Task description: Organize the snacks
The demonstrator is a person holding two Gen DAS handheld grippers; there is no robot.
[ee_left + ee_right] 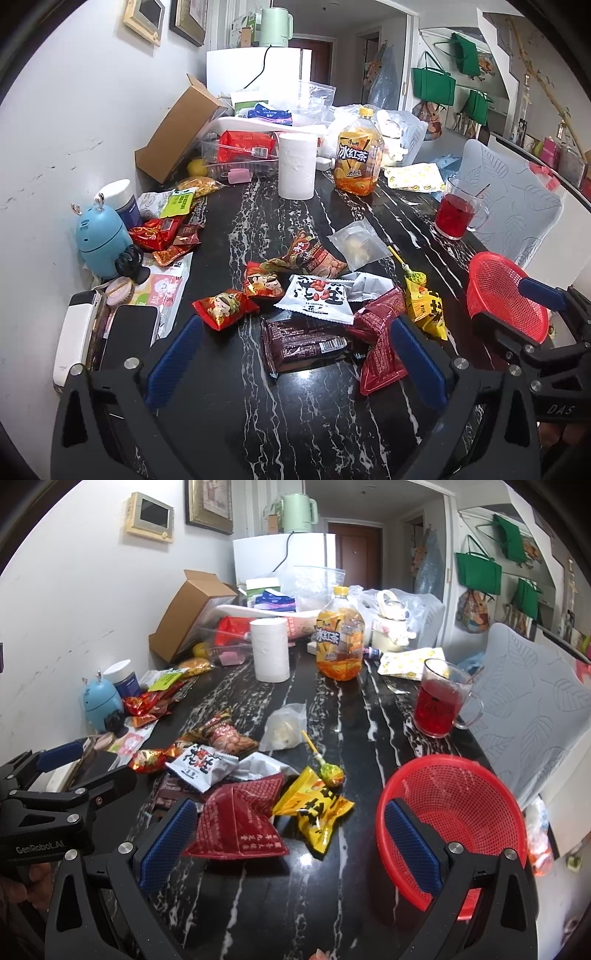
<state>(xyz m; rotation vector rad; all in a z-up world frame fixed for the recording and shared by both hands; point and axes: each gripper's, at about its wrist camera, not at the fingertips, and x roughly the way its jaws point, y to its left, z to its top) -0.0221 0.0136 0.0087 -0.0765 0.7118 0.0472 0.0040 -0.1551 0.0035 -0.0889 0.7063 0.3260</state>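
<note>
Several snack packs lie in a loose heap mid-table: a dark brown bar pack (303,343), a dark red pouch (380,347) (240,823), a white peanut pack (317,295) (203,766), a yellow pack (424,306) (314,812), two small red cartoon packs (225,306), and a green lollipop (330,771). An empty red mesh basket (476,797) (506,295) stands at the right. My left gripper (295,354) is open, hovering over the brown pack. My right gripper (291,842) is open, its right finger over the basket's near rim.
A glass mug of red drink (436,705), an iced-tea bottle (356,162), a paper roll (297,166), a clear bag (356,243), phones (129,332) and a blue gadget (101,240) at the left, boxes at the back. A chair (528,709) stands right.
</note>
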